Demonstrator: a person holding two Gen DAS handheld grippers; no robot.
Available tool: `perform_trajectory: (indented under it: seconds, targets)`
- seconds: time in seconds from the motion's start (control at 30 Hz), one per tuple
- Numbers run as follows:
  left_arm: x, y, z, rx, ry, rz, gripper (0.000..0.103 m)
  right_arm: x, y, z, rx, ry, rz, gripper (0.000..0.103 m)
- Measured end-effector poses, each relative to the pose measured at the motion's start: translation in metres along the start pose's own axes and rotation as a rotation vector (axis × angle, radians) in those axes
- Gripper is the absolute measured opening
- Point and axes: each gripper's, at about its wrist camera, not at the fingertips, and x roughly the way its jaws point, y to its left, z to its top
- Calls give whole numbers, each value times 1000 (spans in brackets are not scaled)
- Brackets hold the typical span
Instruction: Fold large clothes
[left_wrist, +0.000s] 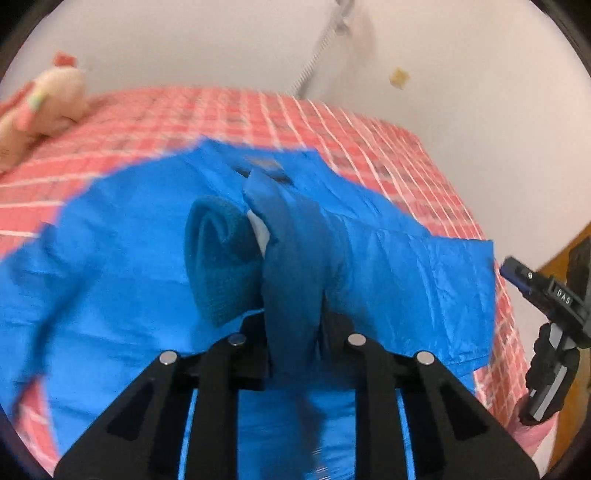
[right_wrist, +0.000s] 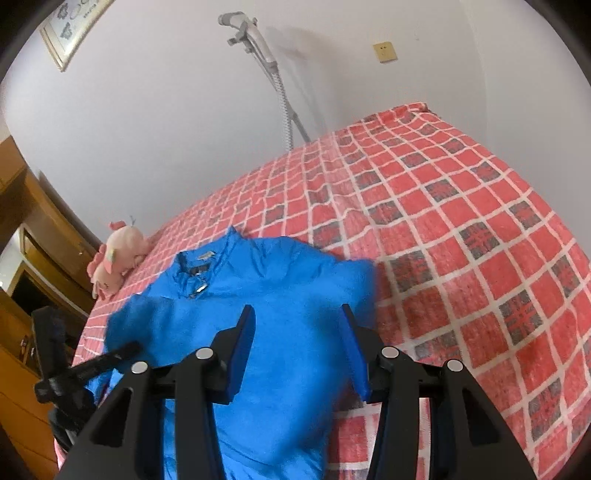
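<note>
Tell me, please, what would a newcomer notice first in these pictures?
The bright blue jacket spread on the red checked bedspread catches the eye first. A bunched fold of it is pinched in the left claw. A pink plush toy lies near the jacket's collar.

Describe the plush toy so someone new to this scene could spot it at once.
Find the bed with the red checked cover. Near its wall-side edge, beyond the collar of the blue jacket, lies the plush toy: pale pink, the only soft figure on the cover.

Beyond the jacket (right_wrist: 273, 295) the bed (right_wrist: 461, 206) lies bare toward its far edge; a soft toy (right_wrist: 118, 258) seemingly blocks the left corner.
</note>
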Motion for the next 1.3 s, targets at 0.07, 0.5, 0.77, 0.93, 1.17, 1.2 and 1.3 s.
perform_trajectory:
  seconds: [0.07, 0.5, 0.77, 0.93, 1.17, 1.2, 1.3]
  targets:
    - [-17, 19, 2, -7, -43, 60, 18, 4, 4, -2, -8, 7, 42, 47]
    - [28, 106, -18, -127, 89, 137, 33, 101, 28, -40, -65, 279, 28, 43]
    - [-7, 110, -17, -146, -2, 191, 49, 92, 45, -47, -130, 240, -31, 45]
    - [-45, 72, -17, -47, -149, 209, 60, 65, 82, -51, -188, 197, -14, 46]
    - [14, 58, -25, 18, -9, 205, 55, 97, 90, -69, -226, 273, -117, 46]
    - [19, 62, -27, 14, 6, 209, 53, 100, 88, -70, -225, 278, -123, 46]
    - [33, 76, -28, -13, 56, 177, 52, 110, 80, -73, -218, 308, -126, 45]
